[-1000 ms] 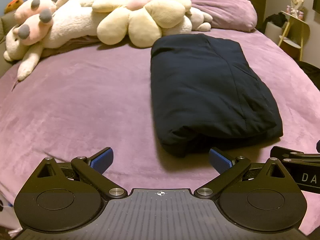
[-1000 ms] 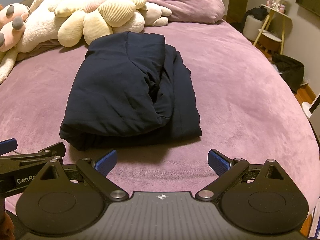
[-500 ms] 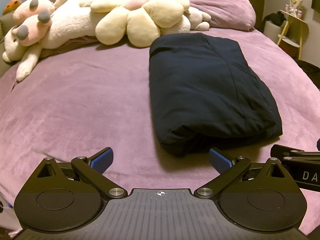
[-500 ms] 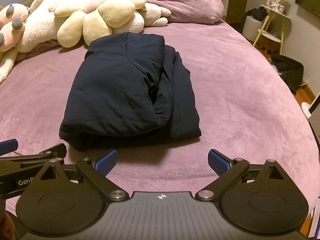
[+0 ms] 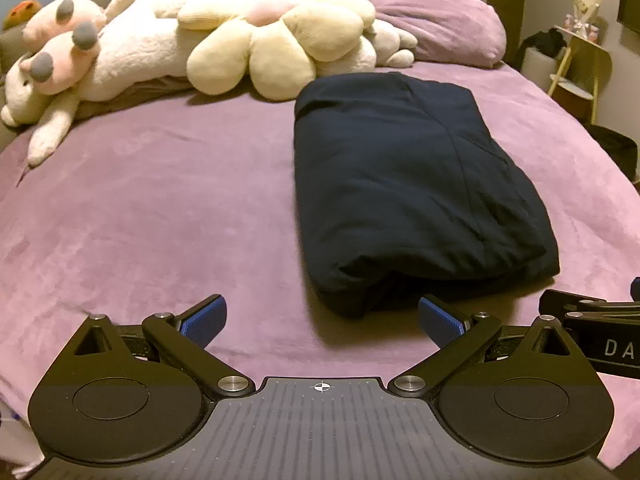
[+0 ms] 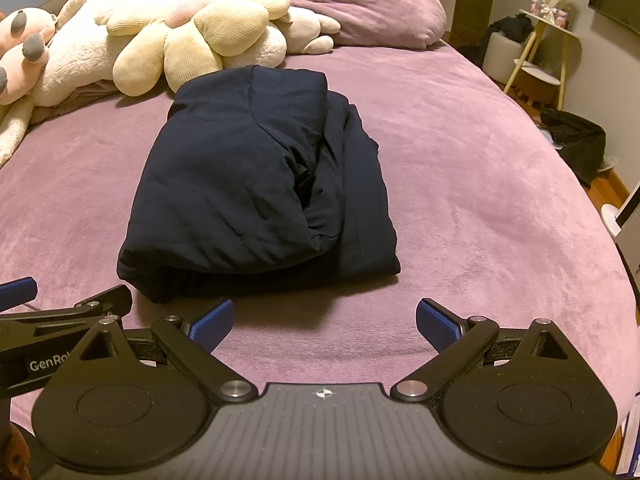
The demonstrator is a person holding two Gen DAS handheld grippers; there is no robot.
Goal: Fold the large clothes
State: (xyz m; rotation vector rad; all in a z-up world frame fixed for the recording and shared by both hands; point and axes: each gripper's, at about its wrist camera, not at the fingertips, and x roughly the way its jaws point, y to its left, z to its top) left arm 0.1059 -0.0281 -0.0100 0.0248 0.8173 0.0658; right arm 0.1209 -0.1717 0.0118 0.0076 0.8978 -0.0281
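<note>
A dark navy garment (image 5: 404, 184) lies folded in a thick oblong bundle on the purple bed (image 5: 160, 208), its long side running away from me. It also shows in the right wrist view (image 6: 256, 184), with loose layers along its right side. My left gripper (image 5: 322, 320) is open and empty, just short of the bundle's near left corner. My right gripper (image 6: 324, 322) is open and empty, just short of the bundle's near right corner. Each gripper shows at the edge of the other's view.
Large cream and pink plush toys (image 5: 180, 44) and a purple pillow (image 5: 440, 28) lie along the head of the bed (image 6: 480, 160). A small side table (image 6: 548, 56) and a dark basket (image 6: 576, 140) stand on the floor to the right.
Both views have shifted very slightly; the garment and both open grippers stay where they were.
</note>
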